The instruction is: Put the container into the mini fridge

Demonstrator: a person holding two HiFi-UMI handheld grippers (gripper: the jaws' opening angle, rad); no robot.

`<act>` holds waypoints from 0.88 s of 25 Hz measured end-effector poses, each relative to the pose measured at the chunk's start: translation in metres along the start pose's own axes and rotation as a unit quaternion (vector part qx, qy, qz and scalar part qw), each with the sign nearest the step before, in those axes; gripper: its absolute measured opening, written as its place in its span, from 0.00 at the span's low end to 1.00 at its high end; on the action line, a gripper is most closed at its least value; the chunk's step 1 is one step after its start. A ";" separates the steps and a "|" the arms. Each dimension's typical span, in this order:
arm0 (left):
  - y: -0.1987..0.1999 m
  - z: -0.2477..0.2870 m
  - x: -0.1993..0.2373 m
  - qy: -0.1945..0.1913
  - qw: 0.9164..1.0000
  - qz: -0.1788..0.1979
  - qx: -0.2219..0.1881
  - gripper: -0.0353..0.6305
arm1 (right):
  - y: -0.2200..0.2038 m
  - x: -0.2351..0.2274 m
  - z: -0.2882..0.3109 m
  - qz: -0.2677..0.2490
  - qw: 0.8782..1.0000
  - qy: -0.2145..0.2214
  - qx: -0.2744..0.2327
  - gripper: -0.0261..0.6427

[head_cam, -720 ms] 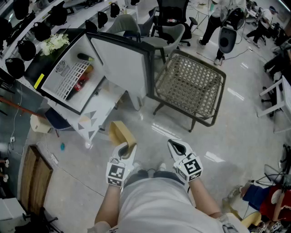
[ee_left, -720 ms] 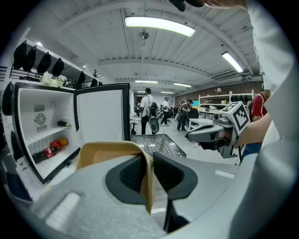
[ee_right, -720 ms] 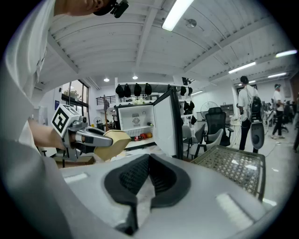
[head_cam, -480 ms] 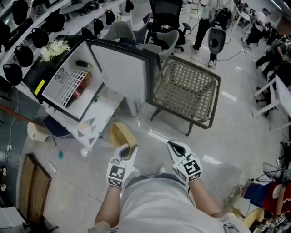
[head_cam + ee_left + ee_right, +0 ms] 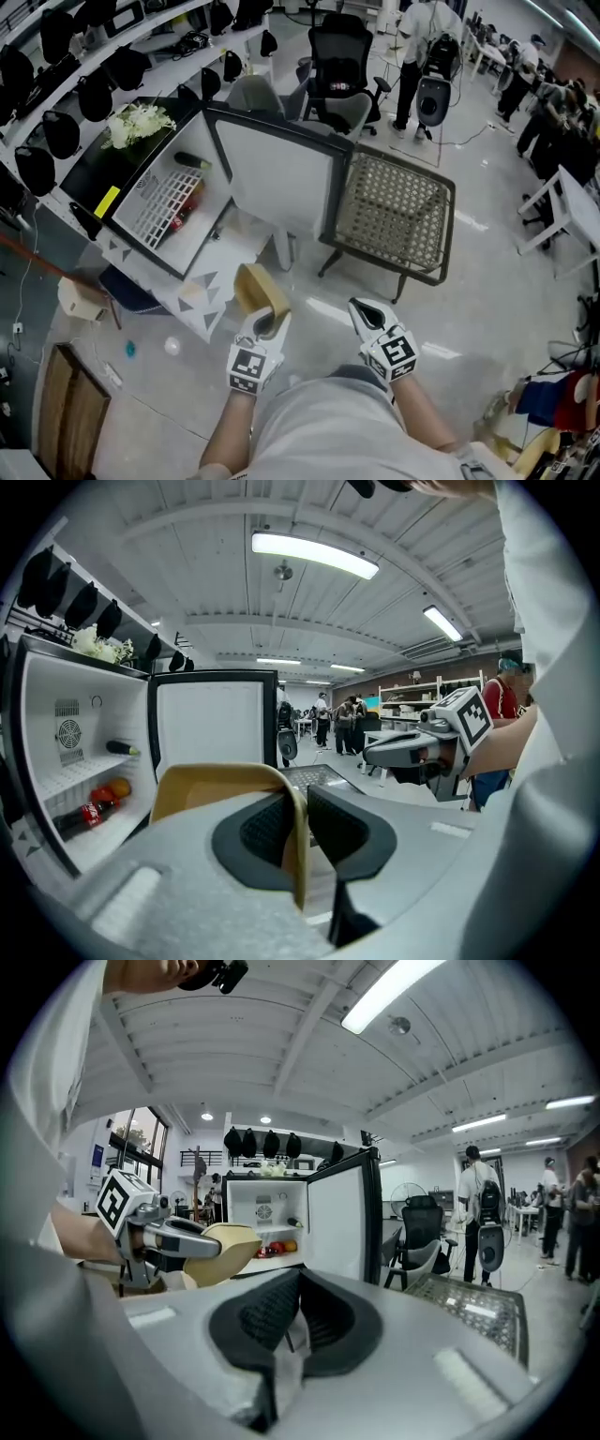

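The tan open-topped container point(image 5: 258, 287) hangs over the floor in front of the open mini fridge point(image 5: 202, 239), with my left gripper point(image 5: 265, 320) shut on it. In the left gripper view the pads pinch the thin wall of the container point(image 5: 217, 786), and the white inside of the fridge point(image 5: 89, 747) stands ahead at the left. My right gripper point(image 5: 366, 311) hovers beside it, shut and with nothing in it. The right gripper view shows that gripper point(image 5: 292, 1312) with its pads together, the container point(image 5: 231, 1245) to the left and the fridge point(image 5: 270, 1215) beyond.
The fridge door point(image 5: 281, 173) stands open to the right. A cola bottle point(image 5: 187, 202) and fruit lie on the fridge's wire shelf. A wicker chair point(image 5: 394, 211) stands just right of the door. Office chairs point(image 5: 341, 62) and a person point(image 5: 413, 45) are further back.
The fridge has come closer and shifted right in the head view as the person stepped toward it. The left gripper carried the container forward. The right gripper kept its place beside it.
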State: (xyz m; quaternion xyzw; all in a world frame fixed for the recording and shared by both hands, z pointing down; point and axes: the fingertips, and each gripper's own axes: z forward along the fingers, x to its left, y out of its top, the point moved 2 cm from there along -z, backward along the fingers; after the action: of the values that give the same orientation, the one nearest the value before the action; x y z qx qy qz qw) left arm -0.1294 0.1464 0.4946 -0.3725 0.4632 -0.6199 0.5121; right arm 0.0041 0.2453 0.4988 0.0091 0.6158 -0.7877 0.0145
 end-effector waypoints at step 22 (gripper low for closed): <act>0.016 0.090 0.103 0.041 0.999 -0.021 0.020 0.14 | 0.039 -0.069 0.147 -0.018 0.998 0.068 0.000 0.04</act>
State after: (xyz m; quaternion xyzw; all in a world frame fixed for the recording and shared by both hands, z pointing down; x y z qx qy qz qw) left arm -0.0610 0.0273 0.5045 -0.3462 0.4630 -0.6545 0.4872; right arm 0.0749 0.0937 0.4990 0.0518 0.6155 -0.7853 -0.0415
